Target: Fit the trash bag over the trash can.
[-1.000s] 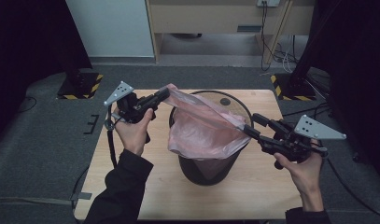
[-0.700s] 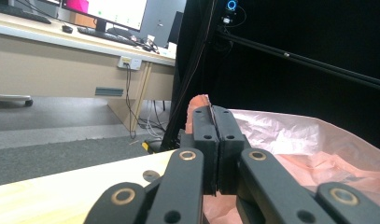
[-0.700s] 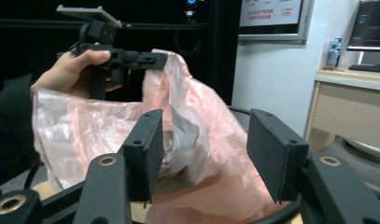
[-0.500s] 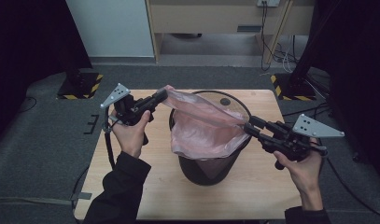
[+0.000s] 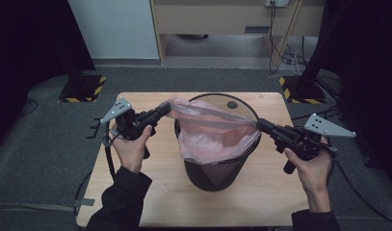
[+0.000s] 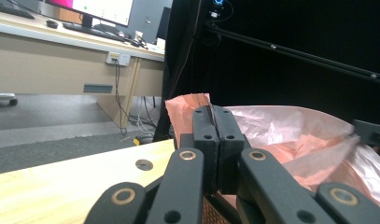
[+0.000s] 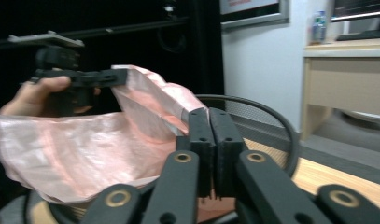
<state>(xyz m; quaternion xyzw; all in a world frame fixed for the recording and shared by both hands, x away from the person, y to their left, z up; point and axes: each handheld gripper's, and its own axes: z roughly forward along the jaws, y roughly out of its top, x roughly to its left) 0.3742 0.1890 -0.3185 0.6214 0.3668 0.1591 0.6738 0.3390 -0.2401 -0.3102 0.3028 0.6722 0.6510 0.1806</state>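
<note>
While the black bin (image 5: 217, 163) stands on the table (image 5: 150, 192), the left gripper (image 5: 165, 109) and right gripper (image 5: 259, 125) each pinch the pink bag (image 5: 208, 139) tight, stretching it left and right.

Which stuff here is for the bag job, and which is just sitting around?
For the job:
pink bag, stretched between both grippers
black bin, holding the bag
left gripper, shut on the bag's edge
right gripper, shut on the opposite edge

Just sitting around:
desk behind the table
cables on the floor
striped stand bases
</note>
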